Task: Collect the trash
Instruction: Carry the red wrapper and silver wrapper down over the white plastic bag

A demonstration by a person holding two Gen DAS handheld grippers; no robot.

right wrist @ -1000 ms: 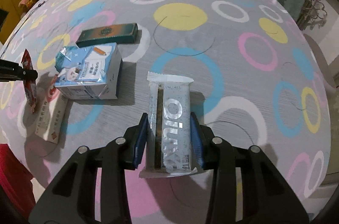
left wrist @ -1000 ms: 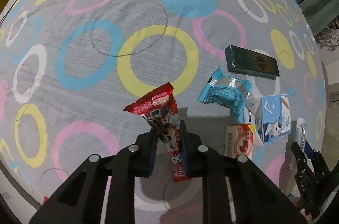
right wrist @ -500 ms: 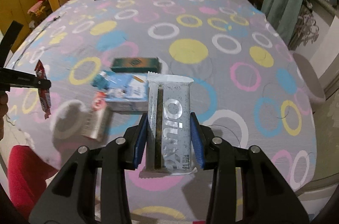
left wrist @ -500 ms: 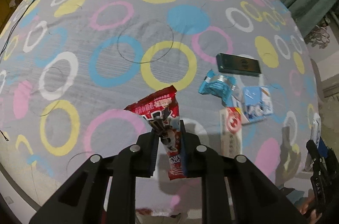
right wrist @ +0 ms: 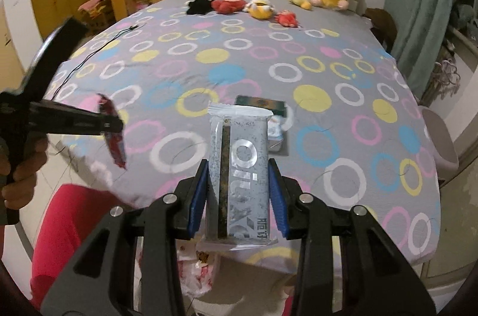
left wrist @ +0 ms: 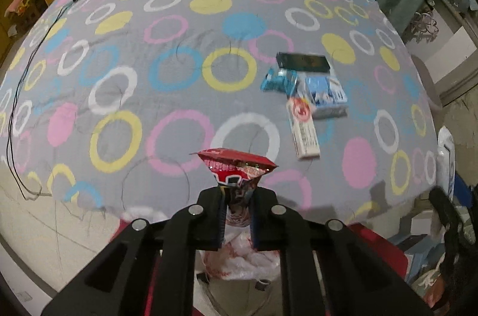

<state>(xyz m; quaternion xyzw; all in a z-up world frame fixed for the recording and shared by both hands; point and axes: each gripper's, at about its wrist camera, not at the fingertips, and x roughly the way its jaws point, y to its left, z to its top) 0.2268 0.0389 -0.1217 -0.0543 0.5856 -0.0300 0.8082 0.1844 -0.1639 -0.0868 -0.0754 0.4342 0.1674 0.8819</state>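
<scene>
Both tongs have risen and drawn back from the bed: a second ago the views looked close down on the ringed bedspread, and now its near edge, the floor and the far plush toys all show. Left tongs have just been closing further and are clamped on the red snack wrapper, squeezed narrow between the pads, its top flaring above them. In the right wrist view that wrapper hangs from the left tongs past the bed's near-left corner, a hand holding the handle. Right tongs are clamped as before on the silver wrapper, upright between the blue pads, just off the bed's near edge.

Left on the bed, toward its right side, lie a dark green box, a crumpled blue packet touching it, a blue-and-white carton beside that, and a white-and-red box nearest the edge.

Below the bed's near edge, under both tongs, sits a red bin lined with a white-and-red plastic bag; the bag is crumpled and its contents cannot be made out.
</scene>
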